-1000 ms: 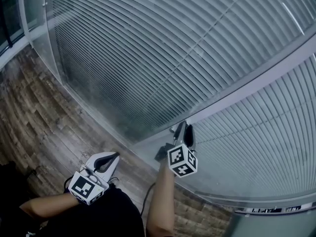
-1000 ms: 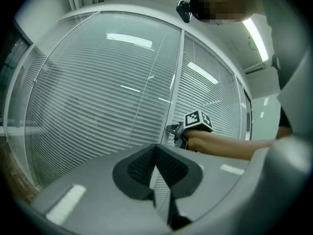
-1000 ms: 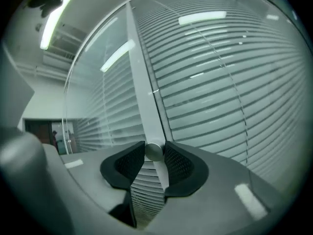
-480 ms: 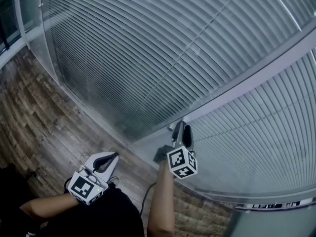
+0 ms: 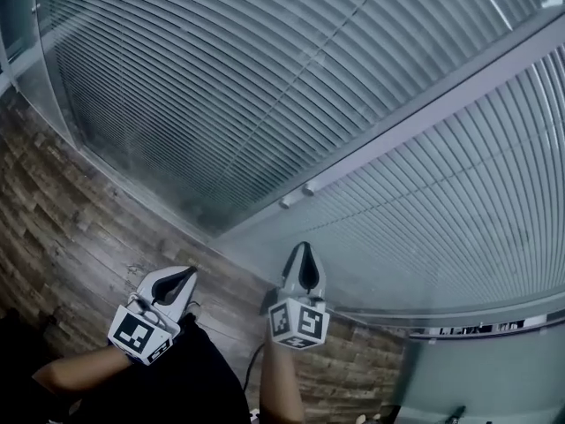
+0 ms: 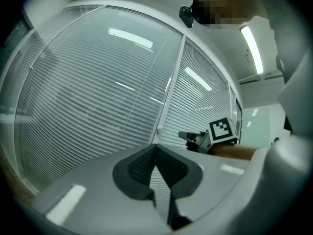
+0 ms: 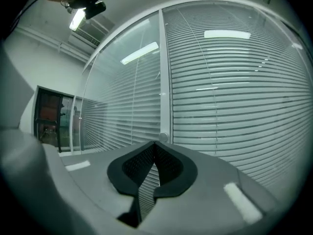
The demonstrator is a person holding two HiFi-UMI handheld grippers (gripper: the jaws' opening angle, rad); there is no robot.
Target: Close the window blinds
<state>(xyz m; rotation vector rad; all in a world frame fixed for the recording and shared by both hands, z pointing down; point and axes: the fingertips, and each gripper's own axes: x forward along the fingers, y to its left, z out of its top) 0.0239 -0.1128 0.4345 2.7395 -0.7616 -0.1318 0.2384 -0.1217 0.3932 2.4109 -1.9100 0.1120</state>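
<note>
Over on the left, the left gripper (image 5: 187,274) hangs low above the wooden floor (image 5: 62,210), jaws pressed together on nothing. It's out of the play.

Moving across, the window blinds (image 5: 203,87) fill the pane behind the glass, slats lying close over one another. A darker patch low in that pane leaves me unsure they're fully shut there.

Now the mullion (image 5: 424,104) between the two panes, with the small round knob (image 5: 309,187) on it. Here's the change! A second ago the right gripper (image 5: 303,249) had its jaws spread at that knob; now it has pulled back off the mullion and stands clear of it. Its jaws have just snapped closed, tips meeting with nothing between them. The right gripper view confirms it, with the knob sitting just beyond the closed tips, untouched.

My read is that the knob work is over, or paused for a fresh grip. With the slats on the right pane looking flat too, the task seems close to done.

As for writing, there are no brands anywhere. Only the black-and-white square markers on the cubes, and a printed strip (image 5: 477,328) at lower right, too small to read.
</note>
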